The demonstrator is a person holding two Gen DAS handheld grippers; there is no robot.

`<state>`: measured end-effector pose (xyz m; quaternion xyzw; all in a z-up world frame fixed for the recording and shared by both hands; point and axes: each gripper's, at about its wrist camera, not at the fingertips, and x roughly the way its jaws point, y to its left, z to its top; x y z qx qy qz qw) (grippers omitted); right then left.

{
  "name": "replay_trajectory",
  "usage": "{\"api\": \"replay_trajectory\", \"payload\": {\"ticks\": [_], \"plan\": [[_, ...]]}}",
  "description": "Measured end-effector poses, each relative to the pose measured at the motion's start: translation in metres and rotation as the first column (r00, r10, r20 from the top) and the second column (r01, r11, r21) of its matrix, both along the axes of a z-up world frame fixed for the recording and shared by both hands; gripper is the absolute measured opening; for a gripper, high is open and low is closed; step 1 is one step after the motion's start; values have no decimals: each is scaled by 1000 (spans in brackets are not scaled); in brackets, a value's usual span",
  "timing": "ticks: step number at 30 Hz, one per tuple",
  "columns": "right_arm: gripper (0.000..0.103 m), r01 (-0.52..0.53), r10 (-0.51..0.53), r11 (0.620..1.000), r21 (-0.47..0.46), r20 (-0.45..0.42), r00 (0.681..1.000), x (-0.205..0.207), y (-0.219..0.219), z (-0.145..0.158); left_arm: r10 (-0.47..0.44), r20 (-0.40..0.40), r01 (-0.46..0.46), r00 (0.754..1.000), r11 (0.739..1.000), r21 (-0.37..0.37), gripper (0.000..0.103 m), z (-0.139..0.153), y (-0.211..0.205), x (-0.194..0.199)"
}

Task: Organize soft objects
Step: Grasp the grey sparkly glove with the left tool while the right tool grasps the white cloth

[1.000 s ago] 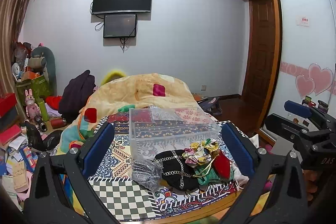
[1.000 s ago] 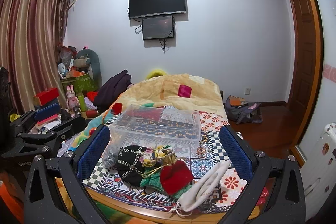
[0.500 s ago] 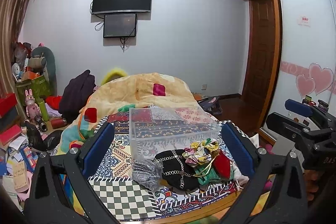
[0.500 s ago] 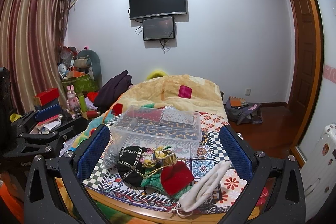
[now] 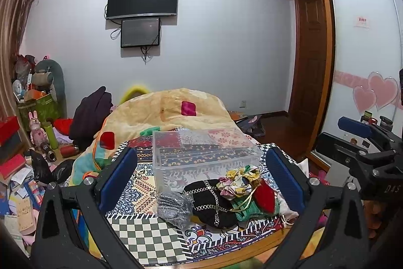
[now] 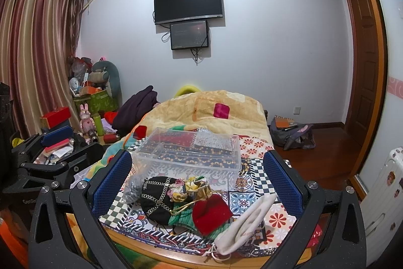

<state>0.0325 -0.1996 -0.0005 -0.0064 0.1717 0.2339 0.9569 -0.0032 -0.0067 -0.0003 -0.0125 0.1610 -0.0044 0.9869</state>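
Note:
A heap of soft pouches lies on a patterned table near its front edge: a silver mesh pouch, a black pouch with chain trim, a floral pouch, a green one, a red one and a white drawstring bag. A clear plastic box stands empty just behind them; it also shows in the right wrist view. My left gripper is open and empty, held back from the heap. My right gripper is open and empty too.
The table has a colourful patchwork cloth and a wooden rim. Behind it is a bed with a yellow blanket. Clutter and boxes fill the floor at left. A backpack lies on the floor at right.

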Motion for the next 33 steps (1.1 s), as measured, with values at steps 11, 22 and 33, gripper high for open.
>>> {"api": "replay_trajectory", "payload": {"ticks": [11, 22, 33], "plan": [[99, 58, -59, 998, -12, -87, 994, 16, -19, -21, 15, -92, -14, 996, 1000, 12, 84, -17, 1, 18], [88, 114, -120, 993, -38, -244, 962, 29, -47, -60, 73, -256, -83, 964, 996, -27, 77, -64, 19, 48], [76, 103, -113, 994, -45, -412, 904, 55, -58, -102, 105, -397, -147, 912, 986, -77, 63, -114, 42, 83]]}}
